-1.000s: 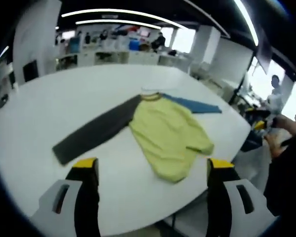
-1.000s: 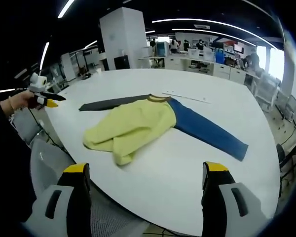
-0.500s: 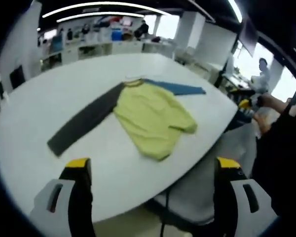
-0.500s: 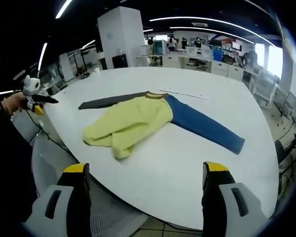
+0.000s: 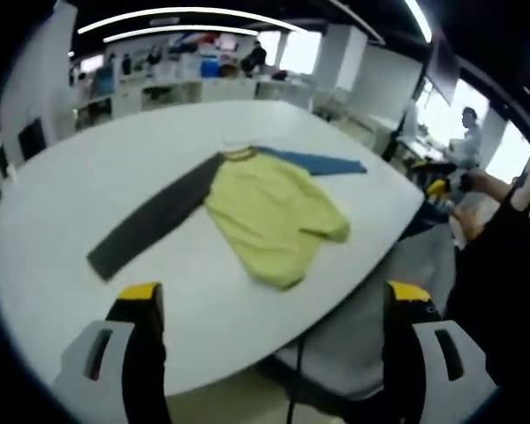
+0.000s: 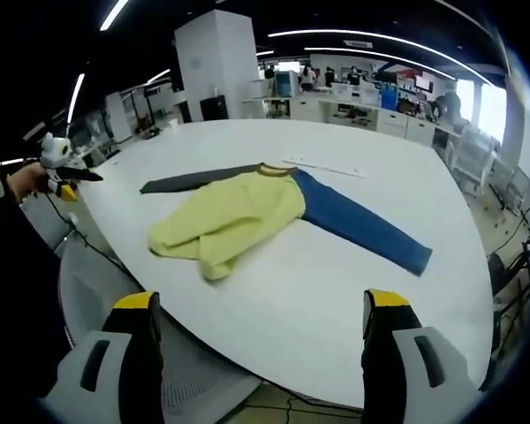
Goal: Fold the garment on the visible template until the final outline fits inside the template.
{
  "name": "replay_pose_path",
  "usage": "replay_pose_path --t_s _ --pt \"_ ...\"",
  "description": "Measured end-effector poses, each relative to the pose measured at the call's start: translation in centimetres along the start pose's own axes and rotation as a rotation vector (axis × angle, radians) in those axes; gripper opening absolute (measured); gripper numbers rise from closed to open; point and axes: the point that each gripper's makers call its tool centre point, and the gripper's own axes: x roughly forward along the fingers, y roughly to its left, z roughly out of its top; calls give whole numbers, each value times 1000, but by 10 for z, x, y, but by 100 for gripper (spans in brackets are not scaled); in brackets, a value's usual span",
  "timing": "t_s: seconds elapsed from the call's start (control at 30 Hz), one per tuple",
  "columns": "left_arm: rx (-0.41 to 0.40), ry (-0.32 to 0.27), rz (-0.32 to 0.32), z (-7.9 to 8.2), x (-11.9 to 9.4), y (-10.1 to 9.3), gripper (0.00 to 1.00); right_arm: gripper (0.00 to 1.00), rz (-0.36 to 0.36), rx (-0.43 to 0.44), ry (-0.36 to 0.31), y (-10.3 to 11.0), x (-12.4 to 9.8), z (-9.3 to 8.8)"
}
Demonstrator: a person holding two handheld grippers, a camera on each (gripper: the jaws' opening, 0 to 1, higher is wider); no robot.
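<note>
A long-sleeved garment lies flat on the white table [image 5: 62,203]. Its yellow-green body [image 5: 269,216] is bunched at the hem, with a dark grey sleeve [image 5: 150,225] out to one side and a blue sleeve [image 5: 322,162] to the other. The right gripper view has the same body [image 6: 225,216], blue sleeve [image 6: 362,225] and grey sleeve [image 6: 194,181]. A thin pale strip [image 6: 322,168] lies just past the collar. My left gripper [image 5: 276,293] and my right gripper [image 6: 261,305] both stand open and empty, held back off the table's edge, well short of the cloth.
A grey mesh chair [image 6: 168,371] sits below the table's near edge, and its back [image 5: 380,283] is in the left gripper view too. Hands hold each gripper at the table's sides. Desks, pillars and people fill the office behind.
Both views have pulled back from the table, so more of its edge and the chair show. The garment lies as it did.
</note>
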Motion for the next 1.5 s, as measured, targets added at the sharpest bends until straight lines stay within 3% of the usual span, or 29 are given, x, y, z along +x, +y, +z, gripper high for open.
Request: replay_pose_path --t_s 0.73,1.03,1.5 --pt "3 45 -23 -10 14 -2 95 95 11 0 17 1 10 -3" --pt "-41 73 -53 -24 46 -3 91 89 67 -33 56 14 32 -13" --pt "-21 128 -95 -41 89 -5 78 79 120 -82 114 27 62 -29"
